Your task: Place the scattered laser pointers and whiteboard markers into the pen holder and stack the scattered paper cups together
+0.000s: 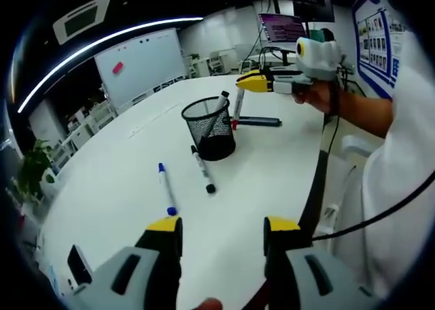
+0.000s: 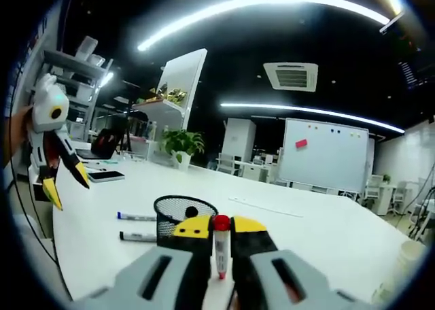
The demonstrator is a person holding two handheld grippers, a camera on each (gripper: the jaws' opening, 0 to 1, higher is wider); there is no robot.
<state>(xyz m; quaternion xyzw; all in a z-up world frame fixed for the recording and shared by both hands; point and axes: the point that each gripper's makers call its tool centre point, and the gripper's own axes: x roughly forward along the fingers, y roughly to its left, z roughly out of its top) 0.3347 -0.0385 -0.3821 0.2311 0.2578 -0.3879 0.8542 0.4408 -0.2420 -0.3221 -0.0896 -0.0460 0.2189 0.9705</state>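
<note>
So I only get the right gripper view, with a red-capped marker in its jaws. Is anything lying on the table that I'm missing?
Observer: Yes, a black pen lies on the table beside the mesh cup, near the right gripper.
Operator: And the other gripper, is it carrying something?
Observer: No, the left gripper has its jaws open with nothing between them.
Operator: What's past the hand holding my gripper?
Observer: A laptop with a lit purple screen.
</note>
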